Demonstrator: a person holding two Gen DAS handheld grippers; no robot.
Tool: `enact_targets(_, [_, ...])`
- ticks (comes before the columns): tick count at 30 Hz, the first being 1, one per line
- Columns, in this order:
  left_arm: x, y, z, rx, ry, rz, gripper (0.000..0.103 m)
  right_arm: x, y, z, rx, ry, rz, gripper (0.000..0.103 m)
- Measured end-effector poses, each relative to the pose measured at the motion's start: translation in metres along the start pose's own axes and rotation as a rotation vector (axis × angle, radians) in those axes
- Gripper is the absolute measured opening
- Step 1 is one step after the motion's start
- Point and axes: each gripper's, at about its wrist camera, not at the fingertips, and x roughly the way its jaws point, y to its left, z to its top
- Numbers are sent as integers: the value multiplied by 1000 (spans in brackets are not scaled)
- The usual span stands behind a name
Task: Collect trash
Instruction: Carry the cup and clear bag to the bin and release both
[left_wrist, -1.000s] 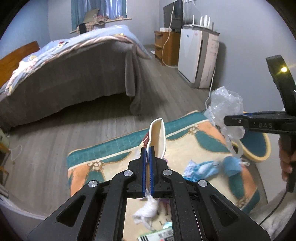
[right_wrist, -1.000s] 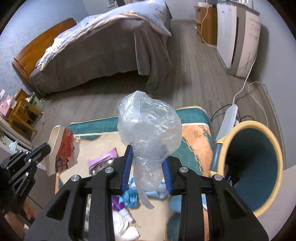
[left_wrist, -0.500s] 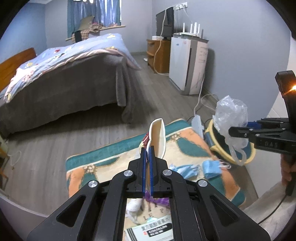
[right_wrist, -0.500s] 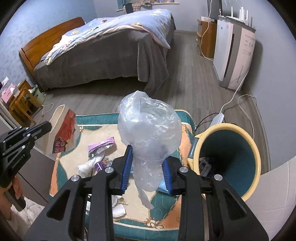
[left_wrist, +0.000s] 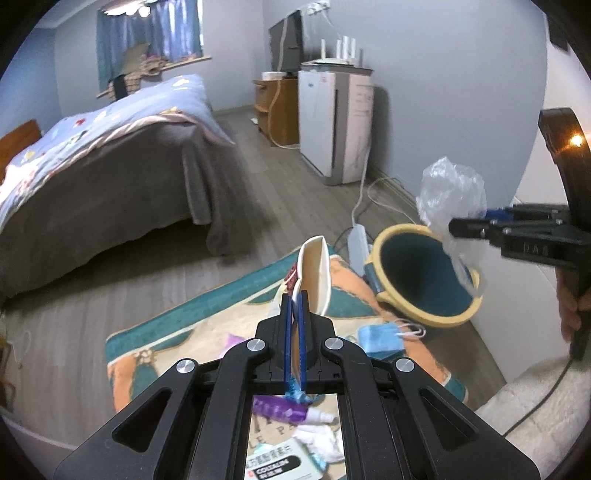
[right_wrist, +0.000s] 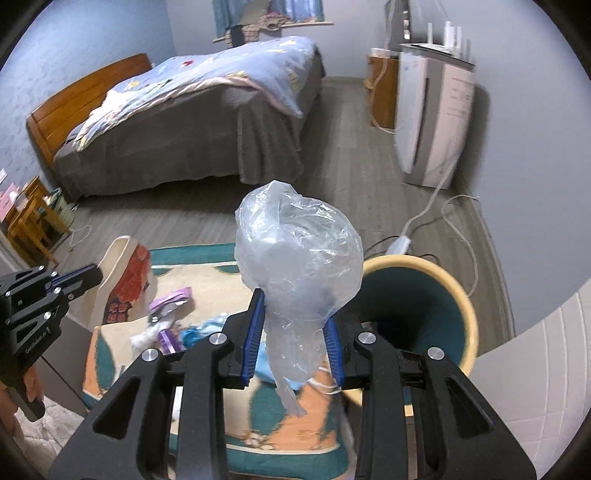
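**Two pieces of trash heading for the bin**

The right gripper (right_wrist: 293, 343) is clamping a crumpled clear plastic bag (right_wrist: 297, 254), which is bulging above its fingers. The yellow-rimmed bin (right_wrist: 467, 314) is sitting just ahead to its right. The left gripper (left_wrist: 294, 325) is pinching a flattened paper bag (left_wrist: 314, 269) upright, with the bin ahead to its right. Best practice here: each load should be hanging squarely over the bin's mouth before the jaws let go, since light plastic tends to drift.

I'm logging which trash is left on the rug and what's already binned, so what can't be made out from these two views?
- Trash bin contents: its own wall hides the bottom in both views.
- Litter on the rug: both grippers' bodies cover much of it.
- Printed box: cut off by the left gripper; small text unreadable.
- Paper bag contents: hidden inside.
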Motion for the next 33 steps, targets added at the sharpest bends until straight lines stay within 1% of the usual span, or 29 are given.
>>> enact_targets(3, [10,-14,6,20,10,-18,4,-1,-24,-3,25,-4,-30,30])
enact_targets(8, [24,-34,19,37,20,-51,4,1,-69,-13,105,6,-69,30])
enact_targets(14, [45,-67,40,90,26,-92,4,4,-107,-23,162,15,-103,30])
enact_targets(23, [76,-115,59,158,55,-169,4,15,-136,-32,215,33,-135,30])
enact_targets(30, [108,-143,55,187,114,-230,4,27,-153,-39,243,58,-152,30])
enact_targets(33, [122,-158,52,222,136,-248,4,31,-158,-43,258,77,-154,30])
